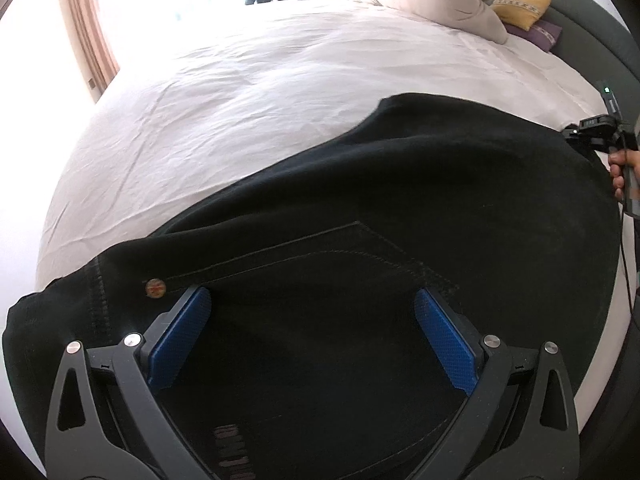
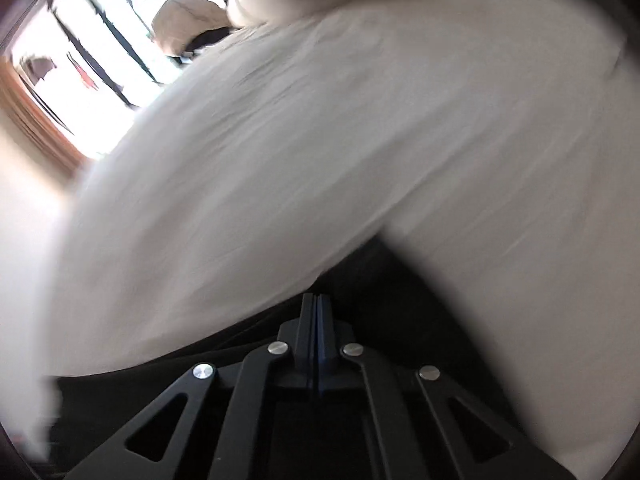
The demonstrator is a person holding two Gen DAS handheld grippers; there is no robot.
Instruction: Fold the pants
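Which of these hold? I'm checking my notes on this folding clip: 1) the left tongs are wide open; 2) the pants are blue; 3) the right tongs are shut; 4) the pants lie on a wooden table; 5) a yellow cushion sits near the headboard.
1) True: the left tongs are spread wide over the pants.
2) False: the pants are black.
3) True: the right tongs are pressed together; whether they pinch fabric cannot be told.
4) False: they lie on a bed with a pale sheet.
5) True: the yellow cushion is there.
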